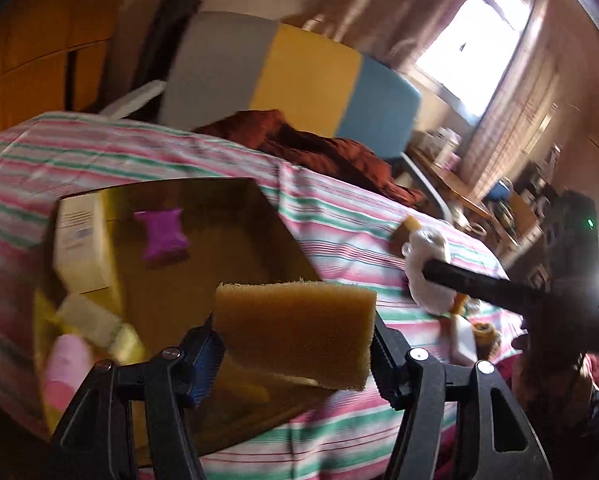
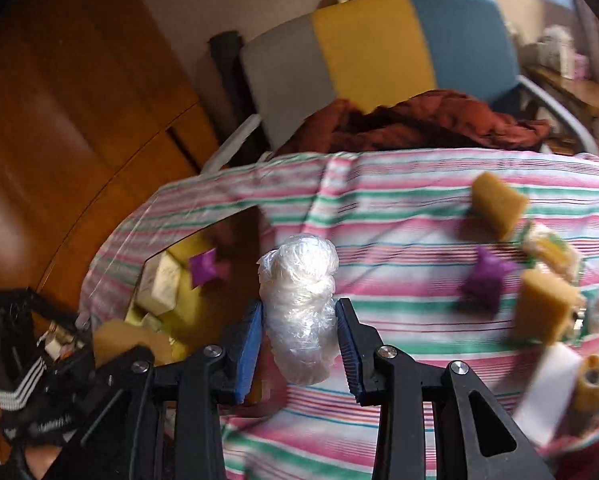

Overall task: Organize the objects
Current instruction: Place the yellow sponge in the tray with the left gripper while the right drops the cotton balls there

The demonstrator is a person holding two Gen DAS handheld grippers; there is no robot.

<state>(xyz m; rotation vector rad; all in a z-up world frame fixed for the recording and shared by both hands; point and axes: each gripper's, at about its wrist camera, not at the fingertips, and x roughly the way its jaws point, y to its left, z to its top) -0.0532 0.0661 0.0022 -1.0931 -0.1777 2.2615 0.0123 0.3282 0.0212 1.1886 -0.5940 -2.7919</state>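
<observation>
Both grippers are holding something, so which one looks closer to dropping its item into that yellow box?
Left, probably. Its gripper holds the sponge right over the yellow box, while the right gripper, holding the plastic-wrapped bundle, sits beside the box.

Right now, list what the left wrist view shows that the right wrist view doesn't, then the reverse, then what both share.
Left wrist only: the window and the pink roll by the box. Right wrist only: a loose purple piece on the striped cloth. Both: the left gripper shut on a tan sponge, the right gripper shut on a plastic-wrapped bundle, the yellow box, the chair.
</observation>
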